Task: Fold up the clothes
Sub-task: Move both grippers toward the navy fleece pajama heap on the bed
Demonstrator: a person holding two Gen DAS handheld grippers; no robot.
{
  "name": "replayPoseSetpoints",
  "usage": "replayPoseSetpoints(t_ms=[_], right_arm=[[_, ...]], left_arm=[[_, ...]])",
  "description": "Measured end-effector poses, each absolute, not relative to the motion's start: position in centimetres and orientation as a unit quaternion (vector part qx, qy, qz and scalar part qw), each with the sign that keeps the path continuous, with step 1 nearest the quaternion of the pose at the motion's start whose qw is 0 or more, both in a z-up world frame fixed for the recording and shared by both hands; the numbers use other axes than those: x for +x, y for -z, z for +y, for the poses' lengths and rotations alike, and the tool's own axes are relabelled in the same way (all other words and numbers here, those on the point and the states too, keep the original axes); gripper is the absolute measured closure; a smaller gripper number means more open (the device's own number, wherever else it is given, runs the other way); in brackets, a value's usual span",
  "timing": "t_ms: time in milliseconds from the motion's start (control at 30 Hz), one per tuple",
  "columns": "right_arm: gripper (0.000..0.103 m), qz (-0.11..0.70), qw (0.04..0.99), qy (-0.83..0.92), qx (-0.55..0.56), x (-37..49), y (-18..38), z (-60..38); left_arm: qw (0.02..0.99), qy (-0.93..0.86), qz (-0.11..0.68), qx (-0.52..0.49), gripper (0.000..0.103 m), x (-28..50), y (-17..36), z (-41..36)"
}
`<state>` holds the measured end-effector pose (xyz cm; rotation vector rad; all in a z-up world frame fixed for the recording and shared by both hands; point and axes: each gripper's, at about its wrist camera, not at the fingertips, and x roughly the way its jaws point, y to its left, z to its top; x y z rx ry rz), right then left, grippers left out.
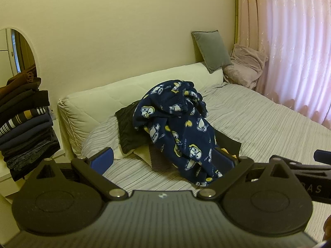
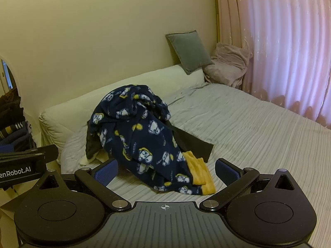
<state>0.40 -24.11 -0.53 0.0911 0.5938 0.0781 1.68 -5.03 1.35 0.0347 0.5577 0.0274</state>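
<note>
**Op:** target is the navy printed fleece garment [image 2: 142, 136]; heaped in a mound on the bed [image 2: 258, 136], toward the white bolster [image 2: 115, 95] side; its lower end trails toward me. Looks thick and soft, so I'd judge light, floppy, not slippery; pads should bite easily, but it'll sag and drag whatever it lies on.

**Rev:** what's it lying on?

**Op:** a black garment [image 2: 192, 140] under the fleece, sticking out on both sides of it; a yellow cloth [image 2: 200, 169] touching the fleece's near end; something pale [image 1: 142, 155] tucked under the fleece on the bolster side, can't identify it.

**Rev:** claws?

**Op:** left gripper [image 1: 163, 159] jaws spread wide, holding nothing; right gripper [image 2: 165, 169] same, spread and empty; both hang just short of the fleece's near end.

**Rev:** grip point?

**Op:** my call: the near hem, one claw per corner, single layer only; can't tell where the corners are in that bunching; lift clear of the yellow cloth first. Folded stack [image 1: 24, 124] sits beyond the bolster's end.
</note>
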Motion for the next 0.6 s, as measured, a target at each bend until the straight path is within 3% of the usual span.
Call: replayPoseSetpoints(t_ms=[600], right_arm=[[0.0, 0.296, 0.952, -0.056, 0.042, 0.77, 0.36, -23.77]], left_arm=[[0.961, -0.03, 0.274, 0.014, 0.003, 1.39, -1.59, -4.25]])
